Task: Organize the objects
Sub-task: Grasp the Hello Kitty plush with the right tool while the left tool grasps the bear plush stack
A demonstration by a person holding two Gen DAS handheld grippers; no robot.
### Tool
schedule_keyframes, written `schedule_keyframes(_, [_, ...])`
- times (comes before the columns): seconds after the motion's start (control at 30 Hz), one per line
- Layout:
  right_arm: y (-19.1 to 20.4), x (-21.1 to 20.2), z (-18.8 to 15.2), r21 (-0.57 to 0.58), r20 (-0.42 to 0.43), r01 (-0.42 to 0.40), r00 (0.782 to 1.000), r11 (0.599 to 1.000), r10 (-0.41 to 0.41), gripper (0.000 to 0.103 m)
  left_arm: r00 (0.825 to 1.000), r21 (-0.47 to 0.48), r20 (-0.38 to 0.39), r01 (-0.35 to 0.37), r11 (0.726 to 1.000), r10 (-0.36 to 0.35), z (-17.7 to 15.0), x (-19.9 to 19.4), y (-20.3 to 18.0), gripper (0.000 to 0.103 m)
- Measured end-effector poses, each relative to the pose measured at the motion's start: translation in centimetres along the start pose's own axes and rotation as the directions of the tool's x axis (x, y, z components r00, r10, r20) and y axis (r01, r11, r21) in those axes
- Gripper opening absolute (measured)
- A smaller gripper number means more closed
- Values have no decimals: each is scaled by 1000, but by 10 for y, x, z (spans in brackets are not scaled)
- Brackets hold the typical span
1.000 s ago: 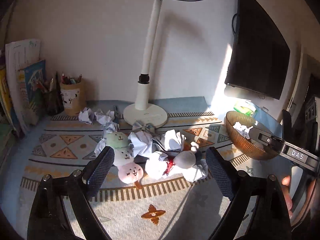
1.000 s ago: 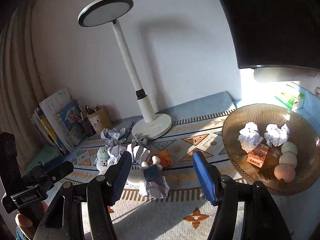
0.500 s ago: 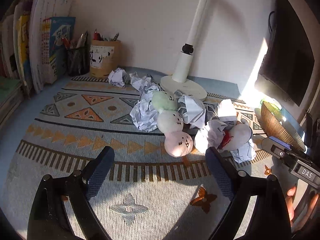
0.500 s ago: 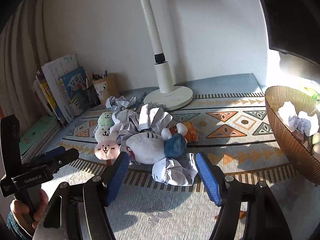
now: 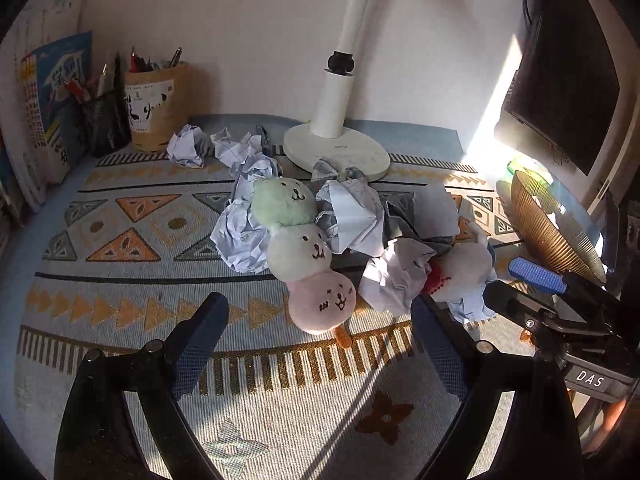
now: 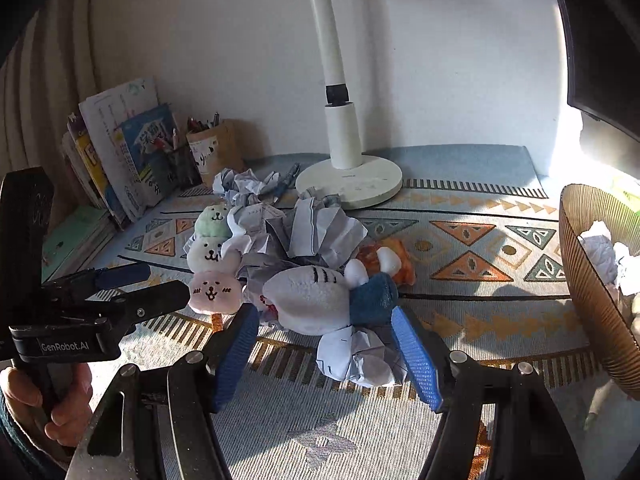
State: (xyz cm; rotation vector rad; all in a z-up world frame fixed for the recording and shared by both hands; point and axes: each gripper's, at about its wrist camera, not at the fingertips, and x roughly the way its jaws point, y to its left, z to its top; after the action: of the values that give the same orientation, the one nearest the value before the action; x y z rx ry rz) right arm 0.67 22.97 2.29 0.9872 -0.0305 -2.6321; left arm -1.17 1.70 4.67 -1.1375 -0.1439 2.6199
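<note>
Both spread claws, left claw [image 5: 316, 326] and right claw [image 6: 326, 354], moved nearer 2 plush toys [image 6: 308, 294].

Patterned mat [image 5: 120, 264] under plush toys [image 5: 298, 240], crumpled paper [image 6: 360, 354], lamp base [image 5: 336, 152], bowl [image 6: 592, 300].

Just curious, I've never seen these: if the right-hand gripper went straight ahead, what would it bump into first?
Most likely the crumpled white paper ball between the right gripper's open blue fingers, then the white-and-blue plush toy just behind; depth is uncertain.

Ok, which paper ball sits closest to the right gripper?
The paper ball lying between the right gripper's open fingers, just in front of the grey plush. The others lie farther back, toward the lamp.
</note>
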Motion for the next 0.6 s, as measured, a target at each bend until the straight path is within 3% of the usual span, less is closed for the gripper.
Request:
schedule_keyframes(0.1, [-2, 10, 10, 30, -11, -1, 1000, 1000, 2, 68, 995, -44, -96, 6, 999, -11, 13, 26, 8, 91])
schedule_keyframes(0.27, [3, 25, 8, 5, -35, 49, 998, 999, -49, 68, 994, -99, -107, 16, 995, -27, 12, 47, 14, 78])
schedule_keyframes(0.3, [4, 26, 7, 0, -33, 49, 998, 999, -49, 64, 994, -109, -104, 16, 994, -28, 12, 48, 14, 76])
schedule_keyframes(0.37, [2, 26, 4, 6, -26, 11, 1000, 1000, -10, 41, 994, -118, -105, 14, 993, -27, 11, 51, 15, 76])
schedule_keyframes(0.4, [0, 26, 3, 18, -22, -2, 1000, 1000, 3, 41, 994, -117, -105, 10, 993, -23, 11, 52, 15, 74])
schedule_keyframes(0.47, [-4, 23, 3, 37, -7, -19, 1000, 999, 19, 41, 994, -113, -109, 2, 994, -14, 10, 55, 14, 57])
schedule_keyframes(0.5, [-5, 20, 3, 45, 9, -28, 1000, 999, 27, 40, 994, -116, -107, 25, 993, -38, 10, 56, 14, 42])
schedule_keyframes(0.53, [-7, 16, 4, 51, 31, -36, 999, 998, 34, 40, 993, -124, -100, 51, 991, -64, 10, 54, 14, 37])
schedule_keyframes(0.6, [-9, 3, 6, 55, 85, -59, 995, 997, 55, 40, 997, -101, -68, 33, 994, -40, 11, 47, 11, 30])
